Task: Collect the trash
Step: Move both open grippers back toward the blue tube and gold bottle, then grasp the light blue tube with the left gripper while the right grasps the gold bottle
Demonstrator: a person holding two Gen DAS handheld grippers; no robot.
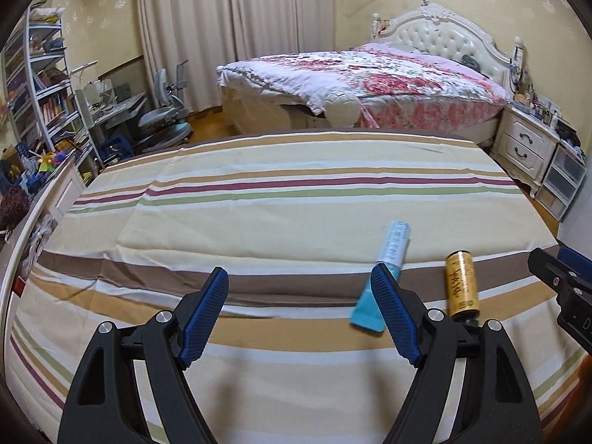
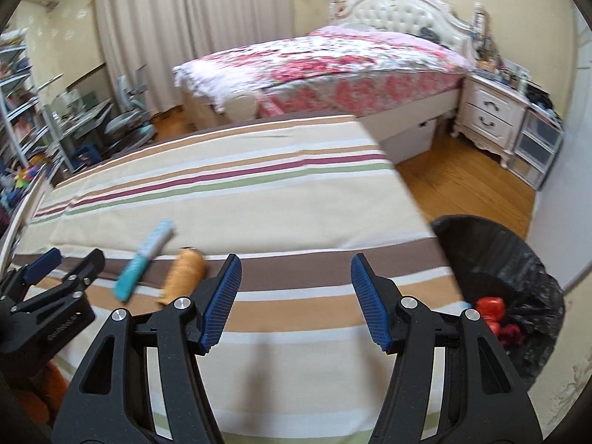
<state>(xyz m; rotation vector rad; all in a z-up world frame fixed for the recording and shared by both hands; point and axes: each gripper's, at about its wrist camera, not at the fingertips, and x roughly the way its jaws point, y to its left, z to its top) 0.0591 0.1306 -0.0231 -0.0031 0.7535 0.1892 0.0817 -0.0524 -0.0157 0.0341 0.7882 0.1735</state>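
Observation:
A teal and white tube (image 1: 384, 270) lies on the striped bed cover (image 1: 259, 214), just beyond my left gripper's right finger. A gold can (image 1: 461, 284) lies on its side to the right of the tube. My left gripper (image 1: 298, 286) is open and empty above the cover. In the right wrist view the tube (image 2: 142, 264) and the can (image 2: 183, 275) lie at the left. My right gripper (image 2: 296, 275) is open and empty, to the right of the can. A bin with a black liner (image 2: 518, 277) stands off the bed's right edge with red trash (image 2: 492, 312) in it.
A second bed with a floral cover (image 1: 370, 77) stands behind. White nightstands (image 2: 492, 118) are at the right on the wooden floor (image 2: 462, 185). A shelf (image 1: 40, 85), a desk and a chair (image 1: 164, 111) fill the left side.

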